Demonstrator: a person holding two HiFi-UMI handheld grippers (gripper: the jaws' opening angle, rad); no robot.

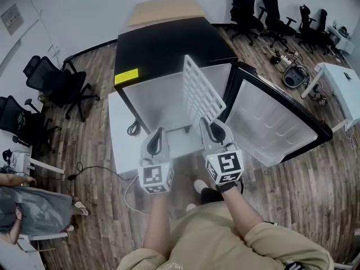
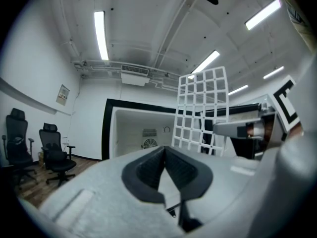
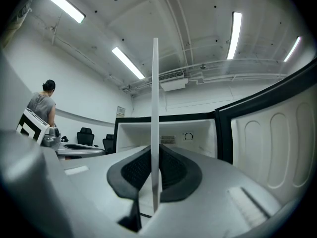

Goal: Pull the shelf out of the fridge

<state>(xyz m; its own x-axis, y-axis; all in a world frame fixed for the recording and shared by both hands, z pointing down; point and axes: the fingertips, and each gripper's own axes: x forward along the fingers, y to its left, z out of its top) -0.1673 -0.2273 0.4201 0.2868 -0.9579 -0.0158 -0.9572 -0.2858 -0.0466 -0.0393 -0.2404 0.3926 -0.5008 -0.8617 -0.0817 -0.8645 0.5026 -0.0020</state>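
While the right gripper [image 1: 212, 127] clamps the white grid shelf [image 1: 199, 91] on edge, just outside the open black fridge [image 1: 169, 44], the left gripper [image 1: 157, 135] is closed and empty. Wood-plank floor [image 1: 95, 122] and office chairs [image 1: 56, 86] surround them.

Shelf [image 1: 202, 91] stands upright before the open fridge [image 1: 169, 49], seemingly outside.
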